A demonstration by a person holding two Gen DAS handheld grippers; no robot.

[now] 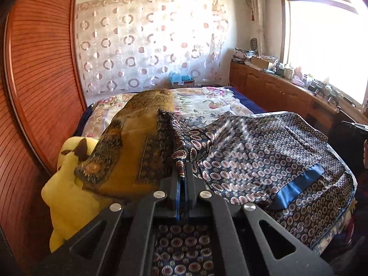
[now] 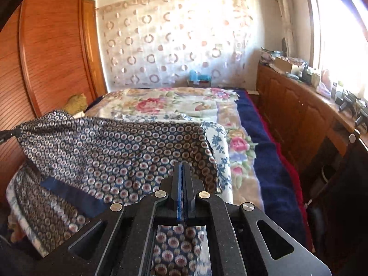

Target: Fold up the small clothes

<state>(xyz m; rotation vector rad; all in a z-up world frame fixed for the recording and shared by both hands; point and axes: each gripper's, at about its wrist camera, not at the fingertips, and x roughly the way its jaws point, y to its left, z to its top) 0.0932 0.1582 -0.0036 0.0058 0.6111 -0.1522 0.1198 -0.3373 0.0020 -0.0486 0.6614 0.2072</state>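
Left gripper [image 1: 182, 168] clamps patterned garment [image 1: 264, 147] | right gripper [image 2: 183, 169] clamps it too | yellow plush [image 1: 69, 191] only in left view

Background stuff: a yellow plush toy [image 1: 69, 184] against the wooden wardrobe [image 1: 39, 69], a floral bedspread [image 2: 179, 105], circle-print curtain [image 2: 174, 39], and a cluttered wooden sideboard [image 2: 296, 110] under the window [image 1: 329, 43].

Patterned garment [image 1: 264, 151]: blurred right of the left fingers [image 1: 189, 172]; its near edge ran under them, hidden.
Garment's far corner [image 2: 13, 131]: cut off at the frame's left edge, well left of the right fingers [image 2: 177, 174].
Yellow plush toy [image 1: 66, 184]: partly hidden under the mustard cloth [image 1: 135, 142], left of the fingers.
Windowsill clutter [image 2: 306, 71]: too small to tell.
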